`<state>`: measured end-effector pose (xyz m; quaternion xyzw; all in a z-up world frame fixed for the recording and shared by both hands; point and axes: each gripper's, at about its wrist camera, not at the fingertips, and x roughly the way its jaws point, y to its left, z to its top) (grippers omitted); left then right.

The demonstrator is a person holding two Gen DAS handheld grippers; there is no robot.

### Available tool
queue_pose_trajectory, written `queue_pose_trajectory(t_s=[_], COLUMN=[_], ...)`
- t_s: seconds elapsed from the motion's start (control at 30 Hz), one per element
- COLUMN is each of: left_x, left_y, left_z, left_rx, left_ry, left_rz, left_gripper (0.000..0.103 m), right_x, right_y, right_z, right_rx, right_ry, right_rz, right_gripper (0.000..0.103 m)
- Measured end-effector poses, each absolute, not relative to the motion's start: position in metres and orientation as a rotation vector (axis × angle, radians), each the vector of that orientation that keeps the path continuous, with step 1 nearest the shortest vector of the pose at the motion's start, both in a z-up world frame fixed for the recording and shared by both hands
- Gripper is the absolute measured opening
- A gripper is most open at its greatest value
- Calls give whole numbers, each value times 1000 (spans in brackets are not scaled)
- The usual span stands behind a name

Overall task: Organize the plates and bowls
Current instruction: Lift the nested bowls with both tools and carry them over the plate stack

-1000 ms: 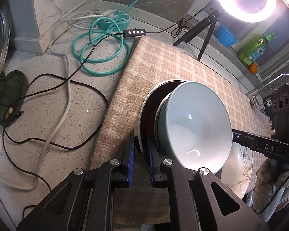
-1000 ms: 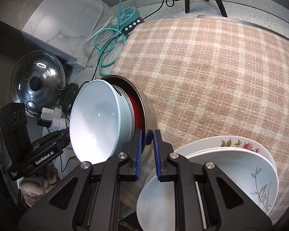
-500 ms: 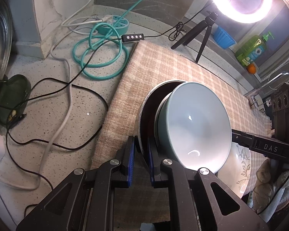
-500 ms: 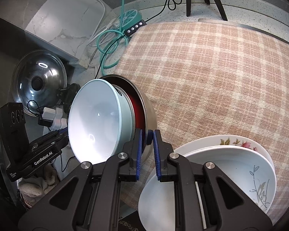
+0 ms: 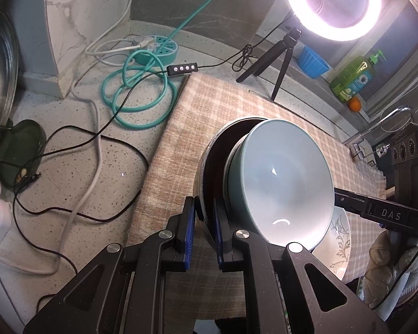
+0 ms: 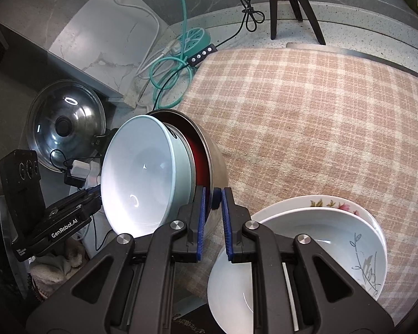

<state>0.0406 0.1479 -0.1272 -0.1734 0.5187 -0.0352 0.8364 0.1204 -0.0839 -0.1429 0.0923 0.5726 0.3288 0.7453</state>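
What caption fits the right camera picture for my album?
Both tongs pinch the steel bowl holding a pale blue bowl, tilted beside stacked white plates.

The left gripper (image 5: 203, 224) points forward with its two blue-padded fingers (image 5: 188, 228) close together, pinching the metal bowl's (image 5: 206, 172) rim. The right gripper (image 6: 212, 217) comes from the other side and pinches the same bowl's rim between its blue fingers (image 6: 228, 222). A gloved hand (image 5: 387, 256) holds the right gripper. Both grippers are tipped a bit sideways.
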Motion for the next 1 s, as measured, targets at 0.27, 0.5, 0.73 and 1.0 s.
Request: queue_pose_trajectory(t_s=[0.27,0.5,0.73,1.0], left_x=[38,35,36,37], left_y=[136,115,88,52], left_z=[-112,-99,-91,-95], left_rx=[-360,-342,-326,-304], left_ry=[1073,1054,1047,1080], left_rz=[-97,-134,-189,-272], left_gripper=[9,9,9,9], right_x=[112,103,93,78], right_y=[-103,-131,-166,-207], right_z=[-131,-120,-112,-115], right_rx=[221,243,269,296], right_ry=[1235,1208,1187,1191], right_rz=[717,714,669,599], right_gripper=[13,13,13,13])
